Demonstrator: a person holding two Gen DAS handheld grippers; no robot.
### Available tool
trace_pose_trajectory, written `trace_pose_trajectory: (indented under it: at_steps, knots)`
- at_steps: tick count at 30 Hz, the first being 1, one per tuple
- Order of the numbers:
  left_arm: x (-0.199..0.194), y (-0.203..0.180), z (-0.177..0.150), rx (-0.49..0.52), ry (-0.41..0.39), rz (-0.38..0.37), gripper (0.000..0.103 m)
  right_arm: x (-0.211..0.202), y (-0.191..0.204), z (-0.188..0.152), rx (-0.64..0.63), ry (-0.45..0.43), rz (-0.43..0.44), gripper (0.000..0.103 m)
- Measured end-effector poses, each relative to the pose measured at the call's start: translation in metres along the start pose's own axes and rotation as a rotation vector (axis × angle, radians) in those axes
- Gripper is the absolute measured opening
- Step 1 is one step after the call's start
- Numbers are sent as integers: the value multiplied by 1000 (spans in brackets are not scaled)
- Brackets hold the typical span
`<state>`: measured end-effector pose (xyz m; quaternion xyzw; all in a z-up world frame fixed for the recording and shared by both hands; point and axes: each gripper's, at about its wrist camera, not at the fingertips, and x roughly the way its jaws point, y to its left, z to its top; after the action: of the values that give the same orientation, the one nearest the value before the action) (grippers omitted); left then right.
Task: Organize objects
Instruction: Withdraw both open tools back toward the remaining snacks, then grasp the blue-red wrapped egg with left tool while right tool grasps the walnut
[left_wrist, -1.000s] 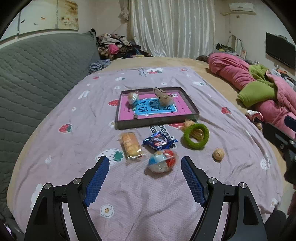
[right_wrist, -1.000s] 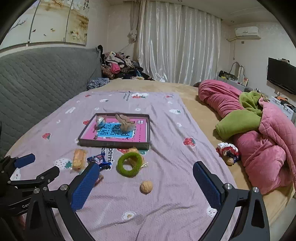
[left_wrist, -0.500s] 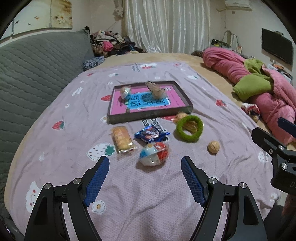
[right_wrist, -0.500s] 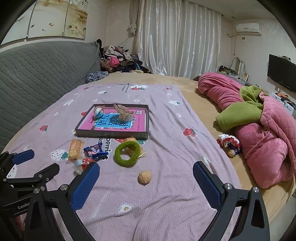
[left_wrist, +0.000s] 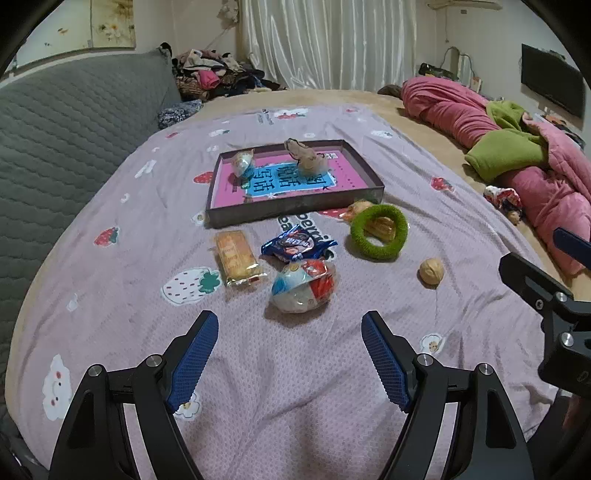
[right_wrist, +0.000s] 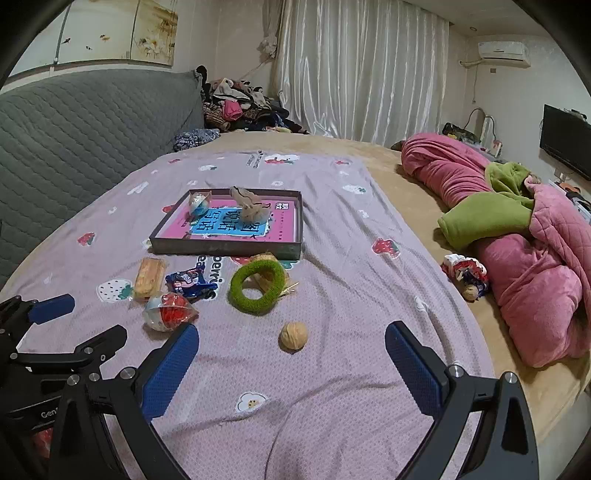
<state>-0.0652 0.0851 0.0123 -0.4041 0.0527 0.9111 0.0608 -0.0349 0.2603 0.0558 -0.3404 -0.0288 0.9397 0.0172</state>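
Snacks and small bits are spread over the lilac blanket (left_wrist: 110, 314) on the bed, and we reckon they're all headed for the shallow box (left_wrist: 295, 206) in the middle, since two wrapped things already sit inside it on its pink and blue printed floor.

Nearest our left gripper (left_wrist: 288, 354) is the round snack pack (left_wrist: 303, 290), a puffy clear bag with red and blue print, lying just ahead of the blue ribbed pads. Jaws stand wide with nothing in them, lined up either side of that pack, so we're guessing it's the next pick. It looks crinkly and soft, so it should squash a bit when pinched.

Beside it sits a flat biscuit bar (left_wrist: 238, 258) in clear wrap, and a glossy blue wrapper (left_wrist: 297, 245) touching the round pack's far edge. The fuzzy green ring (left_wrist: 378, 230) has something golden lying in its hole, and another wrapped piece is tucked just behind it near the box corner.

Our right gripper (right_wrist: 291, 365) is also gaping and empty, with the walnut (right_wrist: 293, 335) sitting between and just ahead of its tips. Hard, bumpy, round: probably rolls if we nudge it on that soft weave.

Low box walls mean we can drop things in from above easily. The pink quilt (right_wrist: 535, 266) is bunched up well off to the side, not in our way.
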Motion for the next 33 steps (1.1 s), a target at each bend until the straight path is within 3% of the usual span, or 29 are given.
trace_pose_trajectory:
  at_steps: [16, 33]
  knots:
    - [26, -9, -9, 32, 19, -33, 81, 27, -6, -16, -4, 54, -5, 102]
    - [65, 0, -6, -7, 45, -59, 81, 74, -8, -29, -2, 127, 11, 102]
